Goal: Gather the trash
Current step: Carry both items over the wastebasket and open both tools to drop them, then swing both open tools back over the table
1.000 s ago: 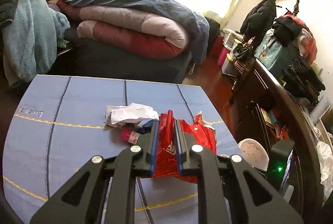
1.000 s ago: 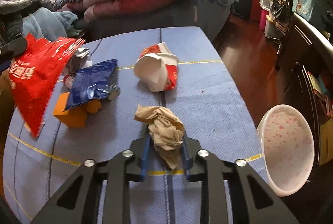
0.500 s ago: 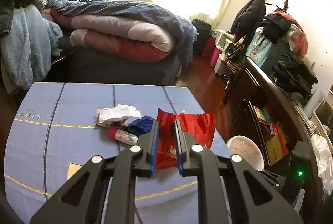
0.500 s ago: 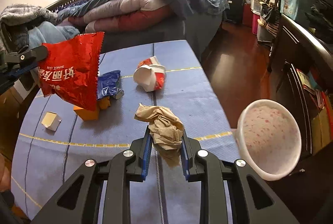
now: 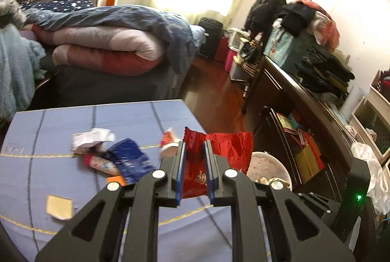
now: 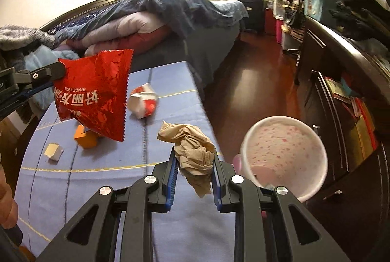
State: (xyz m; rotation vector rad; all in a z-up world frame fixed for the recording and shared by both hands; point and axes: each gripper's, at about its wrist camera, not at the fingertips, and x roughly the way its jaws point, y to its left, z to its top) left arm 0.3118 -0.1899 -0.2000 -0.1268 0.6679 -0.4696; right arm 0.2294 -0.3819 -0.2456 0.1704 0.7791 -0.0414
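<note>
Red snack bag [image 5: 195,164] pinched in left gripper [image 5: 194,159] jaws, crumpled brown paper [image 6: 193,152] pinched in right gripper [image 6: 193,159] jaws, white bin [image 6: 284,156] set beside blue surface [image 6: 170,220].

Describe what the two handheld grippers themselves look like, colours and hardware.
Both the left gripper and right gripper are matte black, angular linkage arms with triangular cutouts and silver round screw heads. Each finger carries a blue ribbed pad strip. No cables show.
</note>
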